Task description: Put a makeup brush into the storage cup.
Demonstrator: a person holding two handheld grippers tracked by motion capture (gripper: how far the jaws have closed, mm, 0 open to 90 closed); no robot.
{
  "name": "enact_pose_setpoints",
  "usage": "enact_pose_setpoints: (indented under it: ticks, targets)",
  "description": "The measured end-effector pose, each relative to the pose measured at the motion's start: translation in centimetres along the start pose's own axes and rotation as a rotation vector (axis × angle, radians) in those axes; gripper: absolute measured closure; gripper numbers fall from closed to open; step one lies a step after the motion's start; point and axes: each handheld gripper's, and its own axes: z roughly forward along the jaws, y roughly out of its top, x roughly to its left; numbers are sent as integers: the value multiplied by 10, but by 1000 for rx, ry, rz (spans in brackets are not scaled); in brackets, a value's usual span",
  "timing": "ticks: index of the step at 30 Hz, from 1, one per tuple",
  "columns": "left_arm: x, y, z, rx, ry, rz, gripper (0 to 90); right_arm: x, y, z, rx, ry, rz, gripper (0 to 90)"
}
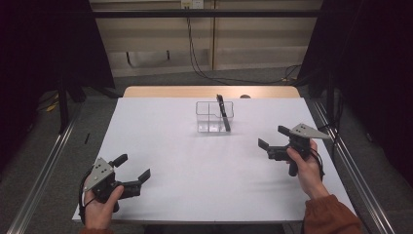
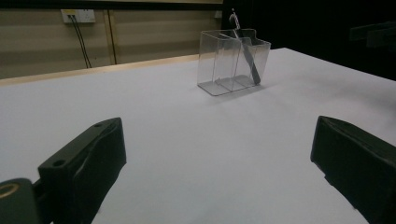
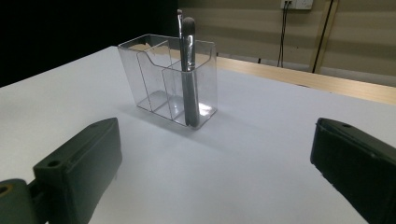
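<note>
Brush (image 3: 188, 79) stands in clear organizer (image 3: 154, 79); both claws spread, well apart from it.

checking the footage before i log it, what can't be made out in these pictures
- Brush in the clear organizer: its tip is blurred in the left gripper view, too small in the high view.
- Small dark object at the table's far edge: too small to identify, high view.
- Left tongs and right tongs: jaws cut off by the bottom edge in both gripper views.

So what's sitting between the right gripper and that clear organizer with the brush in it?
Nothing: in the high view, bare white table separates the right gripper from the clear organizer holding the brush.
</note>
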Motion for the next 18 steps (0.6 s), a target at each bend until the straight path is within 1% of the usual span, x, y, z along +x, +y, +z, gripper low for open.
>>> enact_pose_setpoints:
  ticks: [2,4,6,8,9,10,13,14,16,18]
  targets:
    - [0,0,0,1,-1,0,33,1,-1,-6,-3,-4,-8,19]
    - [0,0,-1,1,2,0,33,1,-3,-13,-14,-1,1,18]
    - [0,0,-1,0,4,4,31,3,-5,-17,-17,-12,0,18]
    - [0,0,-2,2,4,3,30,3,-9,-21,-13,-7,2,19]
    - [-1,0,-2,1,5,3,30,4,-11,-22,-10,-9,-5,20]
    - [-1,0,-3,3,4,8,30,4,-13,-24,-5,-13,-4,21]
    - [-2,-1,-4,1,9,4,30,4,-17,-28,-1,-19,5,22]
    - [-2,-1,-5,2,9,4,30,5,-18,-30,3,-26,-3,22]
    - [-3,-1,-7,1,11,5,30,6,-21,-34,4,-19,4,21]
    - [-4,0,-9,-1,10,8,30,7,-24,-37,14,-26,-12,21]
